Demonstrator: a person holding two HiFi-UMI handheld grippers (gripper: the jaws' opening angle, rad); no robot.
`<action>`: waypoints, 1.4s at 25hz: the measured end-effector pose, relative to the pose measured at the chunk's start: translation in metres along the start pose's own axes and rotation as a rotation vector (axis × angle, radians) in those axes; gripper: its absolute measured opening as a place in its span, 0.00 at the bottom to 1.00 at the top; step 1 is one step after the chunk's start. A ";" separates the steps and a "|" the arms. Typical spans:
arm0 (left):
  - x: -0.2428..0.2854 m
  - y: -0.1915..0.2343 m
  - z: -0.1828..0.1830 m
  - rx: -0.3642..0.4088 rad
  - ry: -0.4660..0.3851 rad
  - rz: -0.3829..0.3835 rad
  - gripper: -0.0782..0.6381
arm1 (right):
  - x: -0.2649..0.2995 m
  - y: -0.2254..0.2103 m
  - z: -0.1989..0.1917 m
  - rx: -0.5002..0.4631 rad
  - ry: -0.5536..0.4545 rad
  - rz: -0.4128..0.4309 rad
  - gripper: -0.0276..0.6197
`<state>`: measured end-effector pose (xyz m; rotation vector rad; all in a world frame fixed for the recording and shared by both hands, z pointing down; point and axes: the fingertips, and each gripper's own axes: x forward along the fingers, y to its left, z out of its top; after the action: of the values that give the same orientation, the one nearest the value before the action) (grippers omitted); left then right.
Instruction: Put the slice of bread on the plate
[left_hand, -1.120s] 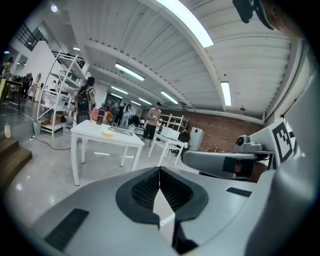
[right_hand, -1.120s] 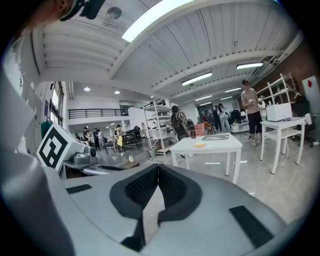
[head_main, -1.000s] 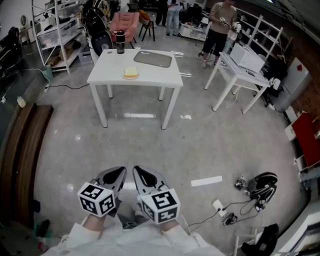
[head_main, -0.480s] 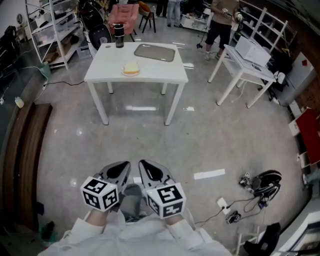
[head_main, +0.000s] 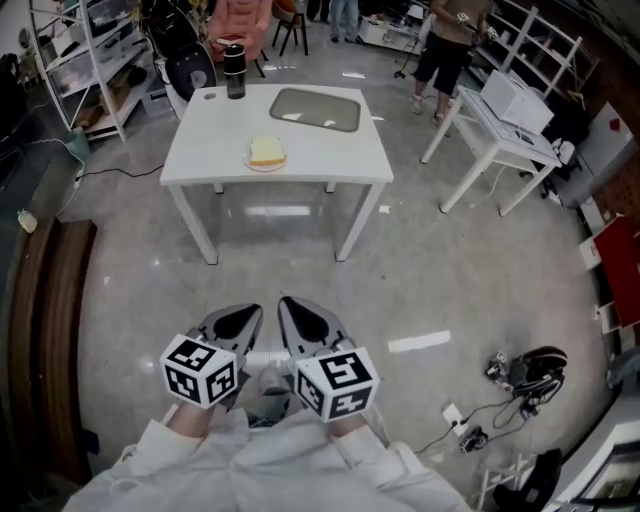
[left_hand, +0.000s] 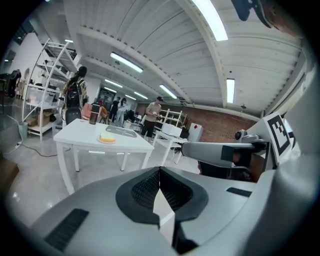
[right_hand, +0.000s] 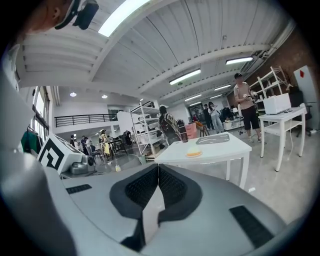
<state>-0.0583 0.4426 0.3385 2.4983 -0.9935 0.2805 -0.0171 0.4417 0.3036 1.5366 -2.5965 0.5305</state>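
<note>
A pale slice of bread (head_main: 266, 150) lies on a small plate (head_main: 265, 166) near the front of a white table (head_main: 330, 155), far ahead of me. The bread (left_hand: 106, 137) is small and distant in the left gripper view, and the bread (right_hand: 193, 152) looks the same in the right gripper view. My left gripper (head_main: 243, 318) and right gripper (head_main: 294, 312) are held side by side low over the floor, well short of the table. Both are shut with nothing between the jaws, as the left gripper (left_hand: 160, 172) and right gripper (right_hand: 158, 170) show close up.
A grey tray (head_main: 314, 110) and a dark cup (head_main: 234, 83) stand at the table's back. A second white table (head_main: 500, 125) is at the right, shelving (head_main: 70, 50) at the left, and people stand beyond. Cables and a headset (head_main: 525, 368) lie on the floor at the right.
The table with the bread has come nearer and lower in the head view. Both grippers stay shut, side by side.
</note>
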 end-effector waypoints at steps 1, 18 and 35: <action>0.006 0.009 0.009 0.009 -0.003 -0.008 0.12 | 0.011 -0.005 0.005 0.006 -0.006 -0.011 0.06; 0.082 0.099 0.052 -0.032 0.044 -0.054 0.12 | 0.134 -0.057 0.025 0.042 0.054 -0.057 0.06; 0.230 0.225 0.157 -0.105 0.029 0.016 0.12 | 0.300 -0.190 0.096 0.049 0.097 -0.023 0.06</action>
<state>-0.0429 0.0850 0.3492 2.3865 -0.9908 0.2619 0.0092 0.0757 0.3336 1.5127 -2.5096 0.6543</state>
